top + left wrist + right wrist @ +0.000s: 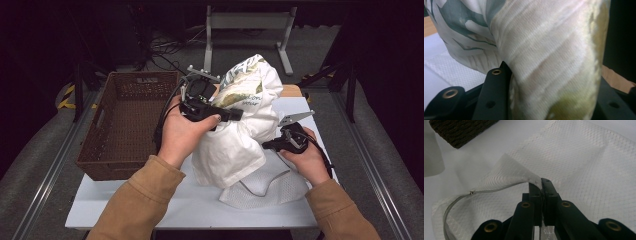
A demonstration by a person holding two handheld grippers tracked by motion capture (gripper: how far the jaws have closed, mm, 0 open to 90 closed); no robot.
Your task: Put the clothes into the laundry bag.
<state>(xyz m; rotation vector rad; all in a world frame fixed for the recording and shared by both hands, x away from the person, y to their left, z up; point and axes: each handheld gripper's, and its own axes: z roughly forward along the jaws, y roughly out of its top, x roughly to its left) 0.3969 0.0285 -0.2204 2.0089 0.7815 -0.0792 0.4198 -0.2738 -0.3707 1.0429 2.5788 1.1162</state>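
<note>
Left gripper (239, 114) pinches a bunched white printed garment (240, 130) above mid-table, right gripper (541, 182) clamps the flat mesh laundry bag's (586, 165) zipper edge; both seem light, limp, best held by folds.

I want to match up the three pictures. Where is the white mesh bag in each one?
High view: the mesh bag lies flat on the table, low and right of centre, under the bunched shirt.
Left gripper view: at the left edge, beneath the shirt.
Right gripper view: across the middle, its zip edge pinched by the right gripper.
Shared landmark: the white table.
</note>
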